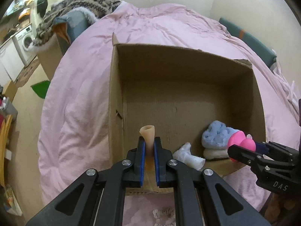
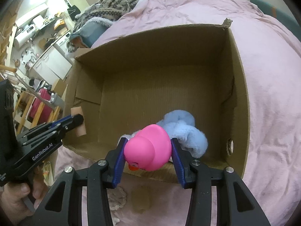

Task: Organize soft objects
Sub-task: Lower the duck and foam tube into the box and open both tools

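Resting on a pink duvet (image 1: 79, 94), an open cardboard box (image 1: 188, 79) fills the middle of both views. Left gripper (image 1: 149, 141): its blue-padded jaws are clamped on a beige tube (image 1: 147, 135), a soft flared piece that stands upright between the pads, just over the box's near wall at the left side. In the right wrist view the same gripper (image 2: 75, 121) enters from the left, with the tube (image 2: 80, 120) showing past its tip against the box's left wall. Right gripper (image 2: 148, 150): its jaws are clamped on a pink duck (image 2: 148, 148) (orange beak turned toward the camera), held above the near right part of the box (image 2: 169, 86). In the left wrist view that gripper (image 1: 242, 149) comes in from the right edge, with the duck (image 1: 239, 141) at its tip. Inside the box, a blue plush (image 2: 184, 130) lies on the floor in the near right corner, directly behind the duck; seen from the left, the plush (image 1: 216, 135) rests on something white. A clear soft piece (image 1: 188, 157) lies beside it on the box floor, near the front wall. A striped blanket (image 1: 80, 5) is heaped at the far left of the bed.
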Demonstrator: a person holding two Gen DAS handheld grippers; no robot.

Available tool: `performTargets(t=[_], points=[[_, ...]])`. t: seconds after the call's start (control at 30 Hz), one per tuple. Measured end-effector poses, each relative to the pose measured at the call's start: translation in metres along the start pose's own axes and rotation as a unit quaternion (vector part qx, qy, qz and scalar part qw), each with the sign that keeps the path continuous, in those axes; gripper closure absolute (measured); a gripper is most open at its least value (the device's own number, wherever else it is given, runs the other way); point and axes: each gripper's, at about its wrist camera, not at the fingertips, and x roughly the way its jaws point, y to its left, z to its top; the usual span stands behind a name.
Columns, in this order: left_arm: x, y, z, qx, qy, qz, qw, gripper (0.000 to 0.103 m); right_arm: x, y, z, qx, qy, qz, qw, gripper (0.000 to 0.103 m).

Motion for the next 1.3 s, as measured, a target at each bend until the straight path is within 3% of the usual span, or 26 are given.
performTargets(t=[0.9, 1.2, 1.3], points=[[-0.001, -0.001, -0.002, -0.003, -0.014, 0.001, 0.9999, 0.093, 0.008, 0.001, -0.003, 0.002, 0.013, 0.003, 1.0, 0.055], [-0.006, -0.005, -0.001, 0.001, -0.021, -0.005, 0.9998, 0.082, 0.006, 0.001, -0.004, 0.007, 0.007, 0.023, 1.0, 0.055], [-0.007, -0.006, -0.002, 0.005, -0.02, -0.004, 0.9998, 0.066, 0.002, -0.002, -0.004, 0.016, 0.0, 0.028, 0.999, 0.049]])
